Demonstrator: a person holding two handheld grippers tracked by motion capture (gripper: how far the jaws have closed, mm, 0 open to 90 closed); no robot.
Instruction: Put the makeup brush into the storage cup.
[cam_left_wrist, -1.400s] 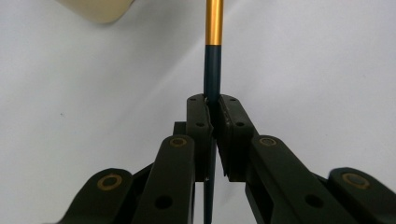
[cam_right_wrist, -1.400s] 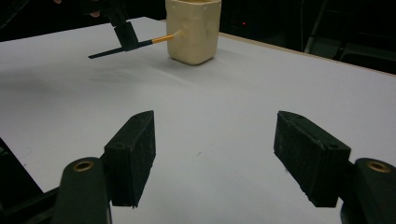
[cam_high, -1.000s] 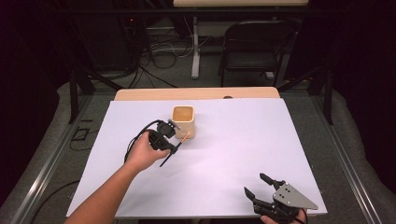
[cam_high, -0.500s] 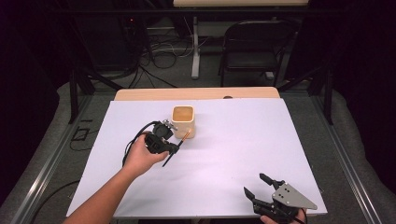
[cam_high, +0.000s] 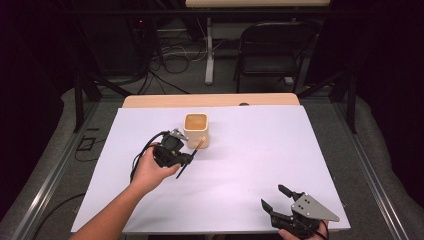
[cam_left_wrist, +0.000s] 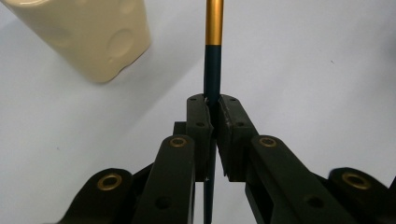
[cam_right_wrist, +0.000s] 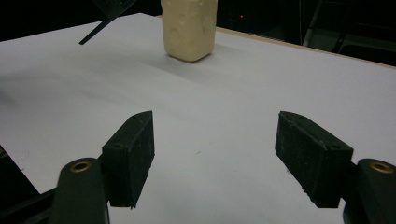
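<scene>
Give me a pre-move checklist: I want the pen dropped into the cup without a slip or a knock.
1. Left claw shut on the pen: ok.
2. Pen straight between the jaws, gold end ahead: ok.
3. Cup upright, mouth open: ok.
4. Cup empty inside: cannot tell.
5. Pen over the cup's mouth: not ok; in the high view it sits beside the cup's front wall.
6. Right claw open and far from the cup, at the near edge of the table: ok.
</scene>
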